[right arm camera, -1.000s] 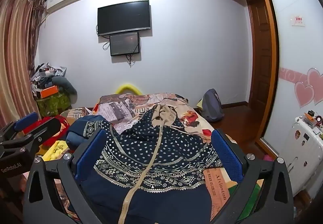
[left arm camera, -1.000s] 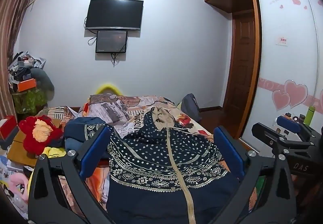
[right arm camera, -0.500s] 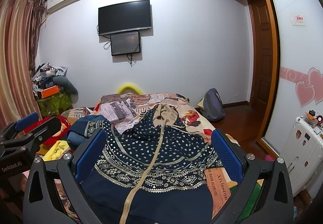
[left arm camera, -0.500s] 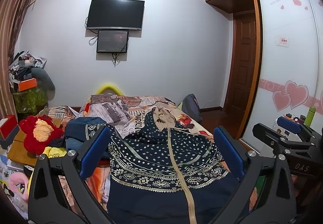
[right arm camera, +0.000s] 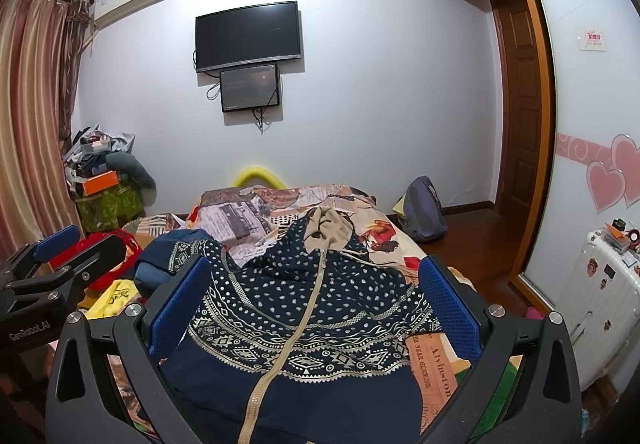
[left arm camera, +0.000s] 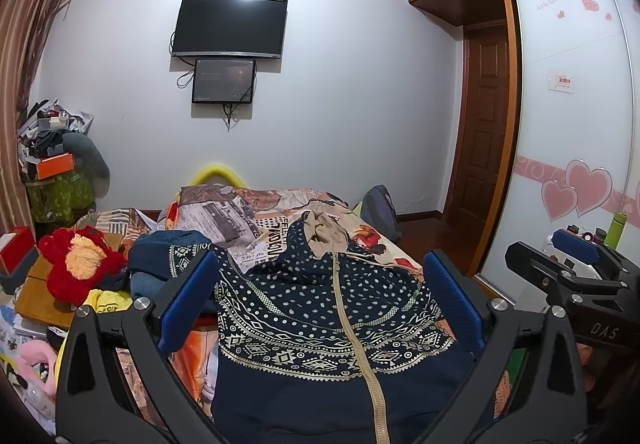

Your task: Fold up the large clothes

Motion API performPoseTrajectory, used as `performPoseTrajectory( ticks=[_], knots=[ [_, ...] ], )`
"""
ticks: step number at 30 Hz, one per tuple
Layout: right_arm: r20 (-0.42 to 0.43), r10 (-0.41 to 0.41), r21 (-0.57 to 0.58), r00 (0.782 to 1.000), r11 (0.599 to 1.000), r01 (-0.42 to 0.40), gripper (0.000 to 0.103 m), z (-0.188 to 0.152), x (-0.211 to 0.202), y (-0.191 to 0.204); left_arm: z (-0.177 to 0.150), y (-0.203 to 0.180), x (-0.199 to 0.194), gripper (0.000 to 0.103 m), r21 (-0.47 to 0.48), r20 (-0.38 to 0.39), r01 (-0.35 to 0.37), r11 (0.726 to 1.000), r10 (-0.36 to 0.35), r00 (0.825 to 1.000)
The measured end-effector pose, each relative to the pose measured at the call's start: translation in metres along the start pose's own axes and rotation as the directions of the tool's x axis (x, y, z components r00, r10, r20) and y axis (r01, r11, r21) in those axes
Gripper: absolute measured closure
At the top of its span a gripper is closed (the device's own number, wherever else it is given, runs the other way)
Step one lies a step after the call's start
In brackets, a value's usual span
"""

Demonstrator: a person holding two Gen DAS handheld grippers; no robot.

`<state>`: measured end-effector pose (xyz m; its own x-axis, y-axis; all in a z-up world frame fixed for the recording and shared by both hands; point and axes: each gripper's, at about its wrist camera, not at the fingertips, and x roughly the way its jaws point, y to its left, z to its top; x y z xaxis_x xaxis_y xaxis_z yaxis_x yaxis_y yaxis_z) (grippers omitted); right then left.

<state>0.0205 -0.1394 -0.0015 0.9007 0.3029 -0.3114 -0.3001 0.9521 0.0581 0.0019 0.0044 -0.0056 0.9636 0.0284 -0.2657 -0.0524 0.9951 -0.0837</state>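
A navy zip-up hooded jacket [left arm camera: 320, 324] [right arm camera: 312, 316] with white dots, a patterned band and a beige zipper lies spread face-up on the bed [left arm camera: 256, 215], its hood toward the far end. One sleeve [left arm camera: 168, 256] lies bunched at the left. My left gripper [left arm camera: 320, 300] hovers open above the jacket's lower part, nothing between its blue pads [left arm camera: 188, 300]. My right gripper [right arm camera: 316, 300] is open too, just above the same area. Each gripper shows at the other view's edge: the right [left arm camera: 576, 268], the left [right arm camera: 60, 256].
A red plush toy [left arm camera: 76, 268] and yellow cloth [left arm camera: 108, 302] lie left of the bed. A grey backpack [right arm camera: 424, 209] sits on the floor at the right, near a wooden door [right arm camera: 524, 103]. A white suitcase [right arm camera: 600, 300] stands beside the wardrobe. Piled clutter [right arm camera: 104, 179] fills the far-left corner.
Both views have risen and tilted up a little, so the jacket sits slightly lower in frame. Both grippers stay open and the jacket has not moved.
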Motion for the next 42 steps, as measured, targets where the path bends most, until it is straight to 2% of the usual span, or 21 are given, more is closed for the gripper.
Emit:
performPoseTrajectory(
  ticks=[34, 42],
  knots=[
    [-0.020, 0.000, 0.009, 1.000, 1.000, 0.001, 0.000, 0.001, 0.006, -0.005, -0.003, 0.004, 0.010, 0.000, -0.005, -0.017, -0.011, 1.000, 0.011, 1.000],
    [-0.050, -0.002, 0.011, 0.999, 1.000, 0.002, 0.000, 0.001, 0.025, -0.006, -0.002, 0.015, 0.033, 0.000, -0.015, -0.044, -0.028, 0.999, 0.027, 0.999]
  ],
)
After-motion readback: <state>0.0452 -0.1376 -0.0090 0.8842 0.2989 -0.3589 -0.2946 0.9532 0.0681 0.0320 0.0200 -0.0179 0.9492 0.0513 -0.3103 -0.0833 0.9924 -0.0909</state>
